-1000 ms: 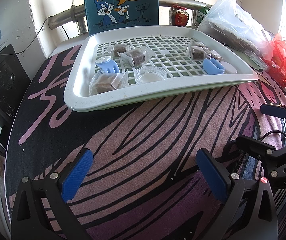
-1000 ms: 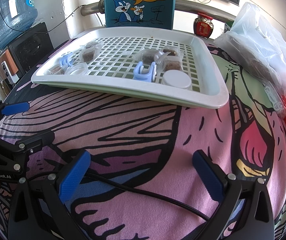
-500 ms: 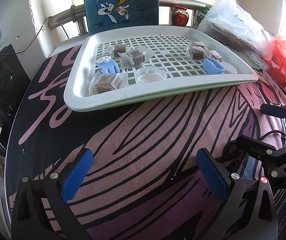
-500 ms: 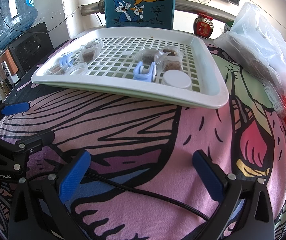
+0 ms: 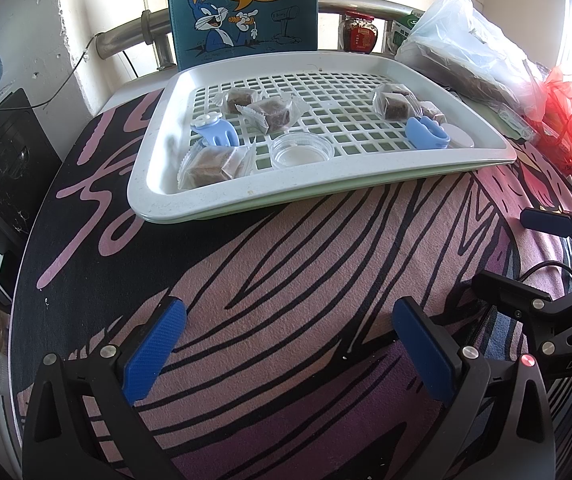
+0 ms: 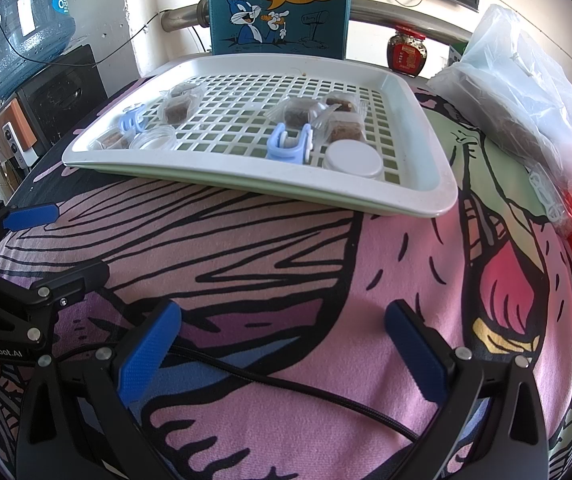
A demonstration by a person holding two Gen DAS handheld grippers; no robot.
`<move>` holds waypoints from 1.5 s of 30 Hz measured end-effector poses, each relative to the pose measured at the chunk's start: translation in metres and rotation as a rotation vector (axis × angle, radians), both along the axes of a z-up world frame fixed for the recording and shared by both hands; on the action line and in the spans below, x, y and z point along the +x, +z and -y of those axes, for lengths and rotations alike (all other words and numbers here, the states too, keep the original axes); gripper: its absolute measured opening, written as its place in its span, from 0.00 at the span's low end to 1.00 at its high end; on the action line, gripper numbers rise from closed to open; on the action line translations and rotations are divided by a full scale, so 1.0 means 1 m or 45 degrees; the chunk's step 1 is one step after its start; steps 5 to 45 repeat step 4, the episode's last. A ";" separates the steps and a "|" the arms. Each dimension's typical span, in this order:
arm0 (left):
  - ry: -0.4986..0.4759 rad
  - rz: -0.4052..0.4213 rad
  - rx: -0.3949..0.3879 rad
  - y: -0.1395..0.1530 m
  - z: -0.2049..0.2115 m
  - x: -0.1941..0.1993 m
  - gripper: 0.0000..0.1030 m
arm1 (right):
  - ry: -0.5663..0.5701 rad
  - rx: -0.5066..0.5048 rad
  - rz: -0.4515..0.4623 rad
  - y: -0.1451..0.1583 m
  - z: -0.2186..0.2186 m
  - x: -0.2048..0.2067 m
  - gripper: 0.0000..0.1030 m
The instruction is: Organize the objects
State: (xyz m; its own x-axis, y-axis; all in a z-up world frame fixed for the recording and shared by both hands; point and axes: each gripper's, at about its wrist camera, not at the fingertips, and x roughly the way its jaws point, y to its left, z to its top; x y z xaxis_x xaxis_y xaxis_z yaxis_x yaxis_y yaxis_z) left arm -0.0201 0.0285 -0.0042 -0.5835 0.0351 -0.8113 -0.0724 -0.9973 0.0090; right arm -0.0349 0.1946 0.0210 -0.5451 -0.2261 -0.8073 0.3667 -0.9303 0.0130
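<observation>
Tray [image 5: 154,184] contents are seen in the upper half of both views: wrapped brown sweets, two pale blue clips, a clear round dish and a white lid, all lying on the white grid. In the left wrist view one wrapped sweet [image 5: 212,162] lies at the near left corner, just beside the clear dish [image 5: 301,150], with a blue clip [image 5: 214,132] behind it. Toward the right of that frame another clip [image 5: 426,134] touches the white lid [image 5: 460,138], with more sweets behind.

Both tools are held low over the patterned cloth [image 6: 326,248], well short of the tray. The left gripper [image 5: 290,340] is spread wide and holds nothing; the right gripper [image 6: 282,340] likewise.

Whether sorting is ahead or finished cannot be settled, since the pieces lie in two loose clusters either way. For any grasp, crinkly wrappers would be best pinched across the solid block, and the cable [image 6: 286,376] under the right tool kept clear.
</observation>
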 end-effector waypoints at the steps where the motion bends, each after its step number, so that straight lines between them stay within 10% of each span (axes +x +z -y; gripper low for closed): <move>1: 0.000 0.000 0.000 0.000 0.000 0.000 1.00 | 0.000 0.000 0.000 0.000 0.000 0.000 1.00; 45: 0.000 0.000 0.000 0.000 0.000 0.000 1.00 | 0.000 0.000 0.000 0.000 0.000 0.000 1.00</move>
